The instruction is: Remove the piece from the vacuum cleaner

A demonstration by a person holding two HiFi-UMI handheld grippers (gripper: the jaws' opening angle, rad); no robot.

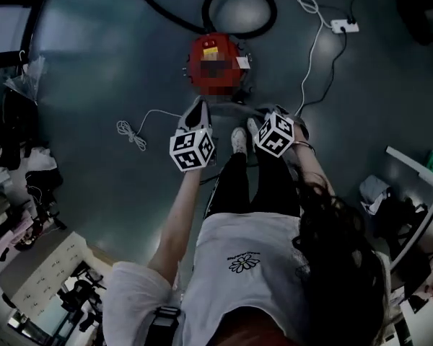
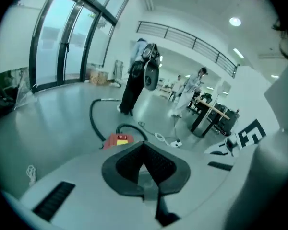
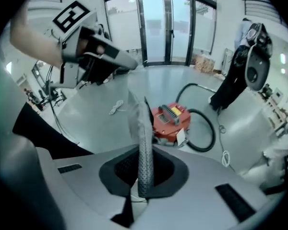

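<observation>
The red vacuum cleaner (image 1: 215,63) sits on the grey floor straight ahead, and its black hose (image 1: 239,9) loops behind it. It also shows in the left gripper view (image 2: 116,139) and in the right gripper view (image 3: 170,119). Both grippers hover short of it and above the floor, touching nothing. My left gripper (image 1: 198,108) points at the vacuum's near left side, its fingers drawn together to a point. My right gripper (image 3: 136,98) is shut with nothing between its pads, and the vacuum lies just beyond its tips. In the right gripper view the left gripper (image 3: 127,62) crosses the upper left.
A white cable (image 1: 133,132) lies coiled on the floor to the left. A white power strip (image 1: 344,26) with its cord lies at the back right. My white shoes (image 1: 238,139) stand just behind the vacuum. Clutter lines the left edge. People stand by a table (image 2: 209,110) further off.
</observation>
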